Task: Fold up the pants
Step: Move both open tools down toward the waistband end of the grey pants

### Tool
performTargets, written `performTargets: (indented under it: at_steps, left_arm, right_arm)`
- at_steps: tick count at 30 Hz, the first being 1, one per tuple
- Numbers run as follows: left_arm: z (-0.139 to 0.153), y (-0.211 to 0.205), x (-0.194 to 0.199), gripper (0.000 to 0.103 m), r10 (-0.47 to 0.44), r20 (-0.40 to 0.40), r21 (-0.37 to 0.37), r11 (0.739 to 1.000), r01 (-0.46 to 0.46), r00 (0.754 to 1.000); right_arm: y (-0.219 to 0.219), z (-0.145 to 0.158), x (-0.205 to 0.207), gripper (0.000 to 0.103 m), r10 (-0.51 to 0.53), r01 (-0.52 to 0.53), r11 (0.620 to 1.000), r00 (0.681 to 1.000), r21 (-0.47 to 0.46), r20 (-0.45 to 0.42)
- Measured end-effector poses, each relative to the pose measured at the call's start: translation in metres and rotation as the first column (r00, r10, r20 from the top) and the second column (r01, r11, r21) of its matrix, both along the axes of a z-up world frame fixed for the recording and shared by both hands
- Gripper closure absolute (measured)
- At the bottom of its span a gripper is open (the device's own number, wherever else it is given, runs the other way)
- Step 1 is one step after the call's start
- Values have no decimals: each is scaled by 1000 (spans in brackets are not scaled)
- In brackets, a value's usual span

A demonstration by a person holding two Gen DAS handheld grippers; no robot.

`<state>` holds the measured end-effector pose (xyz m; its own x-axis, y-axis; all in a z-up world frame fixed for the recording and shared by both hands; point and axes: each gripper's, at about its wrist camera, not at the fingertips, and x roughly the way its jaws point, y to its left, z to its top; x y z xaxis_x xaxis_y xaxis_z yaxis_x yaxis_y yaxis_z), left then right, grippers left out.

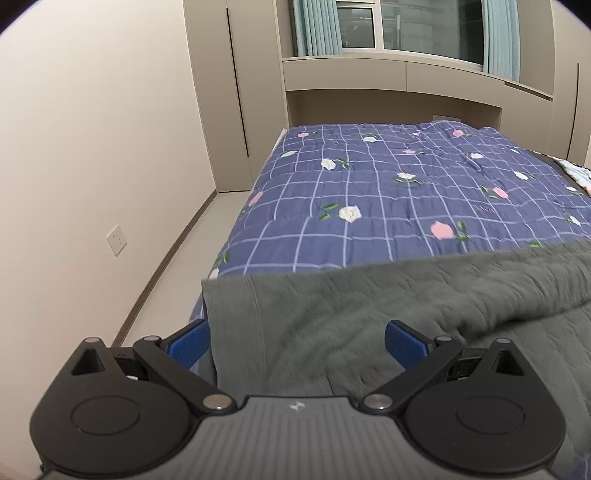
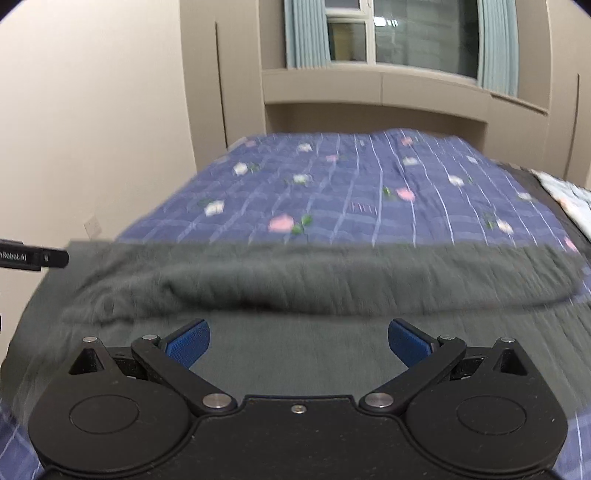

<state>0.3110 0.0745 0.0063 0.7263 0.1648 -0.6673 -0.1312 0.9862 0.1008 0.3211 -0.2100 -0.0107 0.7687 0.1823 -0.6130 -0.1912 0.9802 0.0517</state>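
Much of the right wrist view was smeared by motion blur, so the weave of the dark grey knitted pants and the flower print on the blue checked quilt could not be made out sharply there. The pants lay spread across the near end of that quilt, a thick rolled fold running crosswise just beyond the fingertips. Their lower part was hidden behind the gripper bodies in both views and ran out of the frame to the sides, so which end was waist or hem could not be told.

The left gripper had its jaws spread wide, the blue padded fingers well apart, with the left corner of the pants lying between them and nothing pinched. The right gripper was likewise wide open above flat grey cloth, gripping nothing. A black part of the other tool poked in at the left edge, cut off by the frame.

Beyond the quilt's far end stood beige built-in cabinets and a window with pale blue curtains; no contents showed. A patterned cloth at the quilt's right side was mostly cropped.
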Motion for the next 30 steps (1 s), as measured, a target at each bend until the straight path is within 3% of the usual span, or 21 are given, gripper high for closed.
performTargets:
  at_steps: [2,10,14,16,23,30]
  left_arm:
    - [0,7,13,0,6,5,13,1000,-6,1000]
    - [-10,29,55,0,17,0,53,998,-17,1000]
    - [-17,37,75,0,17,-7,77,997,-16,1000]
    - [-21,41,85,0,11,-9,84,996,-10,1000]
    - [-37,42,118,0,-84,-19,110,990,85,996]
    - [-49,46,145,0,-159,-54,124,979,165,986]
  right_arm:
    - [-4,1,18,0,13,-13,1000,1000,10,25]
    - [-9,-11,105,0,152,-153,988,988,-26,-19]
    - [-11,-17,149,0,261,-261,965,965,11,12]
    - [-7,-20,167,0,306,-306,952,952,-18,4]
    - [19,-42,232,0,435,-453,887,885,-90,-168]
    - [33,-68,259,1,451,-500,855,848,-138,-278]
